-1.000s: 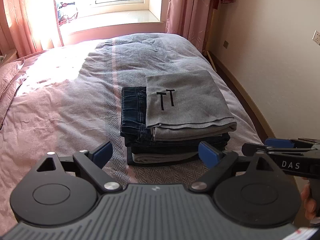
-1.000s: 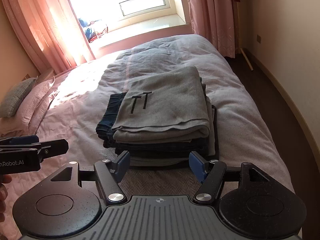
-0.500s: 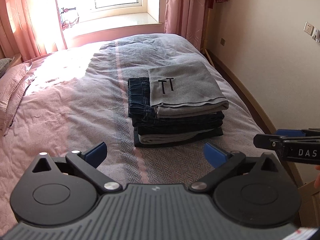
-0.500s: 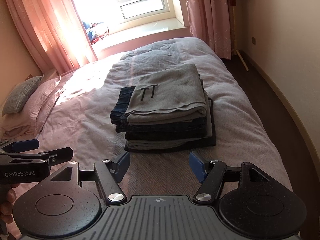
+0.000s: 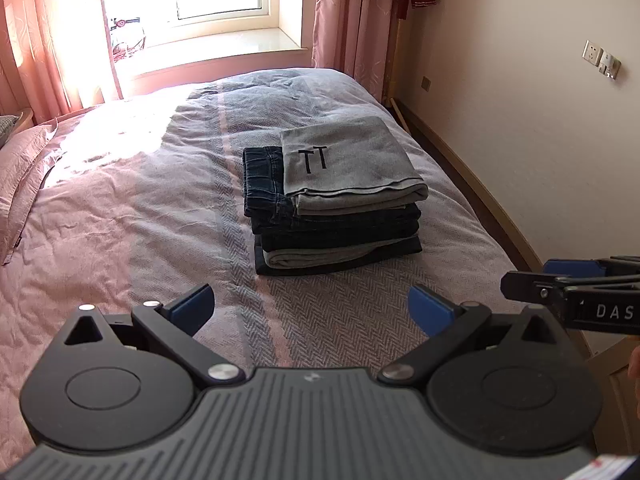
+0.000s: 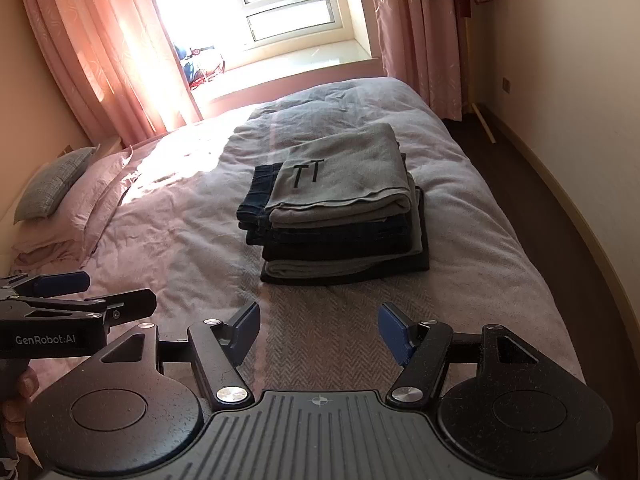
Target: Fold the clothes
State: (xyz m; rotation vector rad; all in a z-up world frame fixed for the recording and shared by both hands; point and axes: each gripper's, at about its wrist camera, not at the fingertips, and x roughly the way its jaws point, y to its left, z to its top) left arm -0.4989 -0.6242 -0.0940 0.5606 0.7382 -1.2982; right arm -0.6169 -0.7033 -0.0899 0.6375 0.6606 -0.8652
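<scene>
A stack of folded clothes lies on the bed. On top is a grey garment marked "TT", over dark jeans and more grey and dark layers. My left gripper is open and holds nothing, well short of the stack. My right gripper is open too, also back from the stack with nothing between its fingers. Each gripper shows at the edge of the other's view: the right gripper, the left gripper.
The bed has a pink and grey cover, with pillows at the left. A wall and dark floor run along the right side. A window sill and pink curtains lie beyond the bed.
Both grippers have drawn back from the stack, which now looks smaller and farther away. The left gripper's fingers stand wider apart than a second ago.
</scene>
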